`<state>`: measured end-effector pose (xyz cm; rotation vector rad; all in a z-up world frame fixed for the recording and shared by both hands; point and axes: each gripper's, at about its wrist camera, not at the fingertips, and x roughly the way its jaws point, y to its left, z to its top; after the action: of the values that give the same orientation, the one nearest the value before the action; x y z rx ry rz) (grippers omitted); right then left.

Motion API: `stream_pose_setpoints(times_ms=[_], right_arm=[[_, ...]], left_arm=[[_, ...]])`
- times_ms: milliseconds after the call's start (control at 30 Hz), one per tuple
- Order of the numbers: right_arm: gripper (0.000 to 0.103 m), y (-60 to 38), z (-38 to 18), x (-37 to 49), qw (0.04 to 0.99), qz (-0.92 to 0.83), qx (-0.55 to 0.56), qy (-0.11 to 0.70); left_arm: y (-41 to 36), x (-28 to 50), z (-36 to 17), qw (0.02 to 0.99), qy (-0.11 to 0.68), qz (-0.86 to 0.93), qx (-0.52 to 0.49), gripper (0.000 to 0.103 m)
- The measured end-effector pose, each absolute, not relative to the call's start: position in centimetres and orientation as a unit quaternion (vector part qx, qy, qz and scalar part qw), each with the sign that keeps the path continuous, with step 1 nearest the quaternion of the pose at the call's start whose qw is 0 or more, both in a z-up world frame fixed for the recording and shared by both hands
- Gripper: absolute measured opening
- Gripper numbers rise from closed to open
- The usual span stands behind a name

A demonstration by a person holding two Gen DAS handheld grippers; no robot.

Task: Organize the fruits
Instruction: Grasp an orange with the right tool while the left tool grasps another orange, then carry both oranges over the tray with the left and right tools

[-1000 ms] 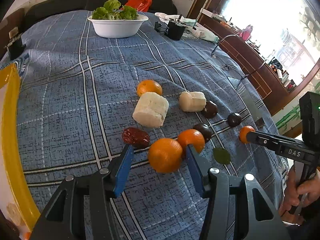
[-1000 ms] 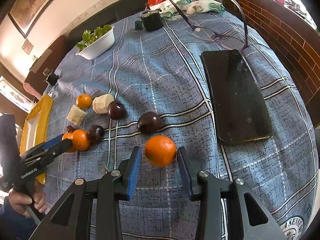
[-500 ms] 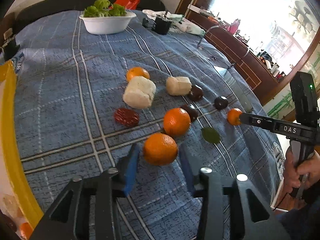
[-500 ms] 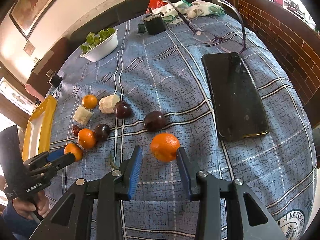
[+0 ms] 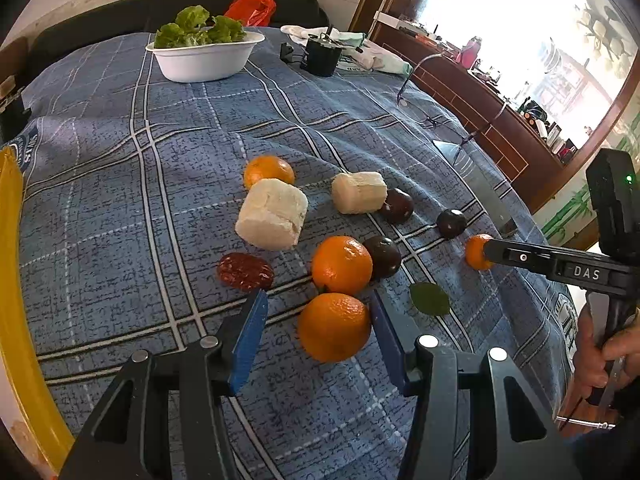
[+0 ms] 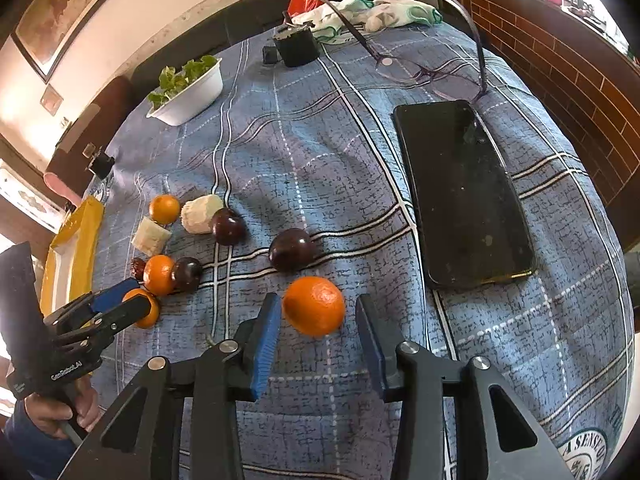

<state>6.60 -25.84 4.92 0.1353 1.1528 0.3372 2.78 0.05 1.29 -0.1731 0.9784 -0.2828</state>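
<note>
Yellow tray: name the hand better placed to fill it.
Left. The yellow tray lies beside the left gripper, whose opening jaws straddle an orange; the right gripper, also opening, is farther off.

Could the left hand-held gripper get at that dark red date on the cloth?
Probably yes. The date lies bare just beyond the left hand-held gripper, off its left finger. But an orange sits between its opening jaws and would have to be cleared first.
</note>
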Motion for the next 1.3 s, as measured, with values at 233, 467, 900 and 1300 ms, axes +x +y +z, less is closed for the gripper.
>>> stream_pose_setpoints(times_ms=[233, 467, 900, 1300], right_arm=[[0.040, -24.9, 4.2, 7.0, 0.822, 0.161, 0.047, 0.544], [0.037, -24.6, 5.0, 6.1, 0.828, 0.168, 0.046, 0.533], [0.037, -20.9, 6.7, 3.0, 0.827, 0.214, 0.034, 0.519], [0.037, -15.5, 7.8, 1.3, 0.822, 0.260, 0.010, 0.506]], left_arm=[[-1.0, 2.5, 0.8, 0.868, 0.469, -0.142, -0.081, 0.043], [-1.7, 1.5, 0.7, 0.868, 0.469, -0.136, -0.090, 0.035], [-1.4, -0.2, 2.7, 0.875, 0.451, -0.151, -0.091, 0.035], [2.2, -2.7, 5.0, 0.889, 0.430, -0.127, -0.092, 0.035]])
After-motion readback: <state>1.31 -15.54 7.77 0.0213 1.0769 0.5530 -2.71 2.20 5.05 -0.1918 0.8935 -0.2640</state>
